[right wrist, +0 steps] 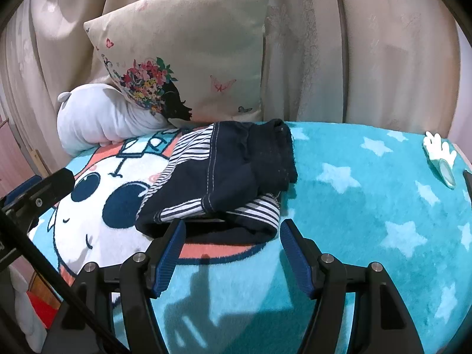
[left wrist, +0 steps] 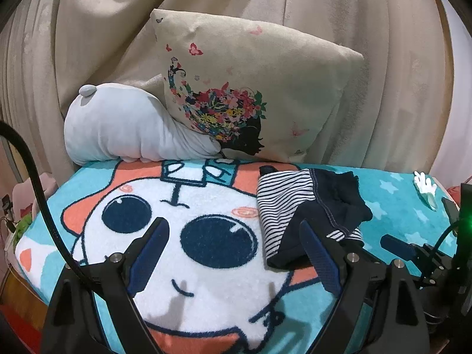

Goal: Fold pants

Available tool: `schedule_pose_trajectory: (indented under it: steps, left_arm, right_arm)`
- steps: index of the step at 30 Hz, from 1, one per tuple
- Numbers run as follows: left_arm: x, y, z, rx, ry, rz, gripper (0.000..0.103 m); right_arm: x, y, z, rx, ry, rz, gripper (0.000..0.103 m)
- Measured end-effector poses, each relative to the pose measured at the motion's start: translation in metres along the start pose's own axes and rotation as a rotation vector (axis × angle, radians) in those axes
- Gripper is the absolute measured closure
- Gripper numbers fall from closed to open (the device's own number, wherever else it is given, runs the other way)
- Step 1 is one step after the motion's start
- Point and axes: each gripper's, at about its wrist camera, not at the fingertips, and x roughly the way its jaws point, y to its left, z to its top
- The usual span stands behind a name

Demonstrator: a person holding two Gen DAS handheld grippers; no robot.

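Loosely bunched, pants (right wrist: 224, 177) lie lengthwise away from both wide-apart hand-held grippers (left wrist: 233, 253) (right wrist: 233, 253).

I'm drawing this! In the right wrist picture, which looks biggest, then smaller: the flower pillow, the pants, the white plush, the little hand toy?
1. Flower pillow
2. Pants, though they lie nearer the camera
3. White plush, partly hidden behind the pillow
4. Hand toy

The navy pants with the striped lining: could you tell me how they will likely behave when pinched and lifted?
The navy pants lie bunched in soft folds, so they will probably droop limply. They look like small, thin cloth, likely light. On the fuzzy blanket they may drag rather than slide.
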Motion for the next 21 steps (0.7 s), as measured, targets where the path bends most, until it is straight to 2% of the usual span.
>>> schedule_pose_trajectory:
  steps: [9,13,17,21]
  left_arm:
    - [-0.019,0.020,0.002,-0.043,-0.093,0.077,0.014]
    - [-0.029,0.033,0.004,-0.073,-0.136,0.089,0.012]
    - [-0.045,0.039,0.005,-0.072,-0.195,0.112,0.006]
    - [-0.054,0.042,0.001,-0.061,-0.239,0.186,0.002]
  right_arm:
    - [0.008,0.000,0.005,0.048,0.021,0.044,0.032]
    - [0.009,0.008,0.007,0.040,0.020,0.048,0.032]
    - [0.012,0.013,0.010,0.032,0.022,0.050,0.032]
    - [0.019,0.016,0.013,0.038,0.037,0.062,0.032]
